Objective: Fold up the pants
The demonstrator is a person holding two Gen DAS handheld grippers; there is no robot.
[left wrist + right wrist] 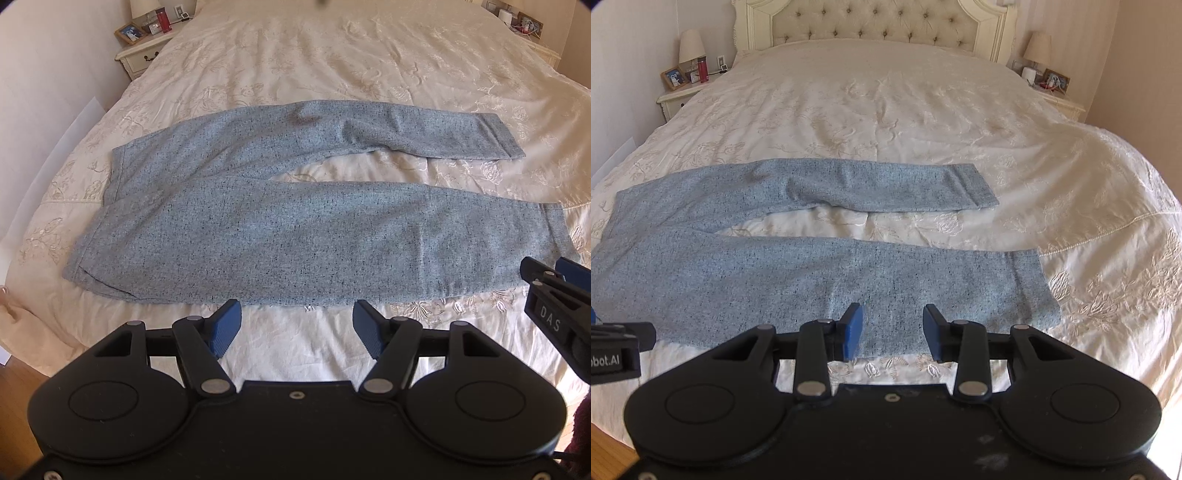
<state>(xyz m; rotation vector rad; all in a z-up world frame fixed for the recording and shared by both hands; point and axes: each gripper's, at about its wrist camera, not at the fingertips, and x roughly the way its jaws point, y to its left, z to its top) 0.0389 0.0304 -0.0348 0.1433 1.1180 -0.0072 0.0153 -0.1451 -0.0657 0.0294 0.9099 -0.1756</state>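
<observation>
Grey-blue speckled pants (258, 229) lie flat on the bed, waistband to the left, both legs spread apart and pointing right. They also show in the right wrist view (812, 273). My left gripper (295, 317) is open and empty, just short of the near leg's front edge. My right gripper (892, 325) is open and empty, over the near leg's front edge close to its cuff (1034, 284). The right gripper also shows at the right edge of the left wrist view (546, 280).
The cream embroidered bedspread (923, 122) covers the whole bed. A tufted headboard (875, 22) stands at the back. Nightstands with lamps and frames stand at the far left (683, 92) and far right (1060, 99). Wood floor (609, 454) shows below the bed's near edge.
</observation>
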